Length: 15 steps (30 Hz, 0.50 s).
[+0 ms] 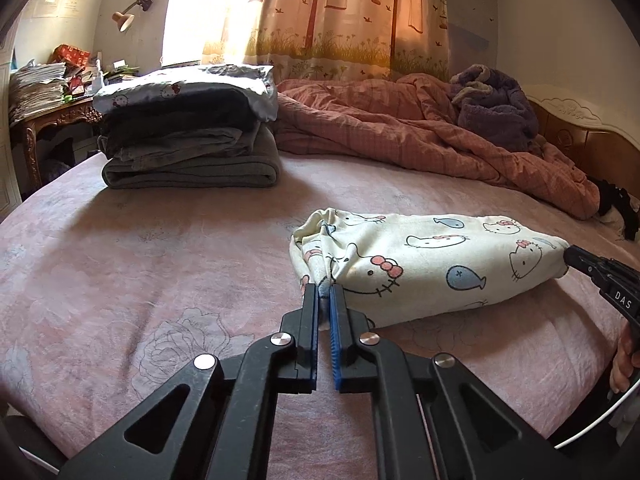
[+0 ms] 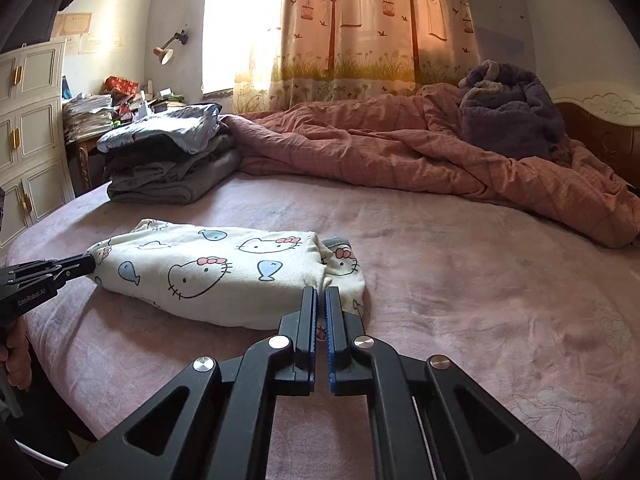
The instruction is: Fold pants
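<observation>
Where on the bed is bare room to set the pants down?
Bare sheet lies between the pants and the folded stack, and right of the pants up to the quilt. The stack and quilt crowd the far side.

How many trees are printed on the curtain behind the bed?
2 trees: one on the curtain's left part, one toward its right. More may be hidden in folds or beyond the picture.
</observation>
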Each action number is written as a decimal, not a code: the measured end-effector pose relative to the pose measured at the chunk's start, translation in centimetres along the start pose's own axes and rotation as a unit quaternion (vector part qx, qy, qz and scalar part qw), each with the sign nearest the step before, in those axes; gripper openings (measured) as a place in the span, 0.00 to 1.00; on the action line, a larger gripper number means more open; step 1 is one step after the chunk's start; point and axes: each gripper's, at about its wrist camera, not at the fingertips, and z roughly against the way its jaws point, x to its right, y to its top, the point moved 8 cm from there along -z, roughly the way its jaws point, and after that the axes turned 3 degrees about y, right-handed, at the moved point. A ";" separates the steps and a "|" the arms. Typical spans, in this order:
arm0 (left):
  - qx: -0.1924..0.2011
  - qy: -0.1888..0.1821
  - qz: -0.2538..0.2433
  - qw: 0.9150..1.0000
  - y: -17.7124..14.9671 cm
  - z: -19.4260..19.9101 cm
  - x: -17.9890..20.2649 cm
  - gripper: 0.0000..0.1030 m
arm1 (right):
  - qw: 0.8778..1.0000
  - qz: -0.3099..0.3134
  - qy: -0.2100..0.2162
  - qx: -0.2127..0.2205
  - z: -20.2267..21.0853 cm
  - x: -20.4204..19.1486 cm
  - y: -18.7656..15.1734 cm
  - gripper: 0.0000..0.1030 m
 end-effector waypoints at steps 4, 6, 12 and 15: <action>-0.035 0.042 -0.038 0.998 -1.3 -1.9 0.4 0.05 | 0.998 0.005 -0.014 -0.057 -2.2 0.2 -1.8 0.03; -0.036 0.046 -0.046 0.997 -1.6 -2.1 0.6 0.05 | 0.997 0.004 -0.012 -0.075 -3.0 0.2 -2.5 0.03; 0.007 0.022 0.001 1.000 0.2 -0.2 -0.8 0.53 | 1.000 -0.014 -0.018 -0.021 -0.9 1.2 -0.7 0.04; 0.007 0.026 0.053 0.998 0.7 -0.2 -2.9 0.56 | 0.999 -0.044 -0.013 -0.020 -0.6 2.3 -0.5 0.04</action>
